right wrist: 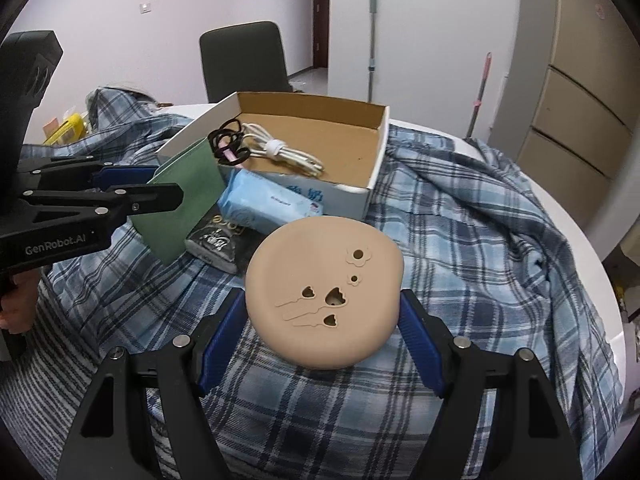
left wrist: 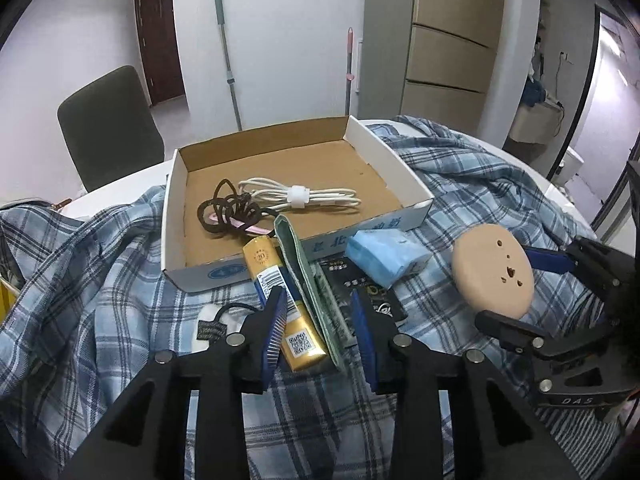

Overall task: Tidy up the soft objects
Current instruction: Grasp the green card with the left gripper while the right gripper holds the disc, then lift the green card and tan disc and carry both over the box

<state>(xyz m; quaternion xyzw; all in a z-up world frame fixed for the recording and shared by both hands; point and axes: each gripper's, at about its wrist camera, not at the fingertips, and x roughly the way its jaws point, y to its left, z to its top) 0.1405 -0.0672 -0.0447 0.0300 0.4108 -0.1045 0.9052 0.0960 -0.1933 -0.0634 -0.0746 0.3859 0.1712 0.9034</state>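
cardboard box (left wrist: 400, 168): open, shallow, on a plaid cloth (left wrist: 100, 280) spread over the counter; holds a bundled white cable (left wrist: 304, 198) and dark hair ties (left wrist: 228, 210). green folded cloth (left wrist: 308, 288): stands on edge, its far end leaning on the box's near wall, beside a yellow pack (left wrist: 280, 304); both lie between the fingers of the left gripper (left wrist: 318, 318), which stand apart with no pad pressing on either, so it is open. blue tissue pack (right wrist: 268, 200) and a dark packet (right wrist: 216, 240): just in front of the box. tan round pad (right wrist: 324, 288), with small cut-outs: held across its width by the right gripper (right wrist: 320, 340), a pad on each side, near edge lifted off the plaid cloth. hazards, as judged: the unsupported green cloth may topple onto the dark packet or unfold; the left fingers, if closed here, could take the yellow pack with it; the pad, gripped only at its rim, may buckle or slip out on the way to the box.
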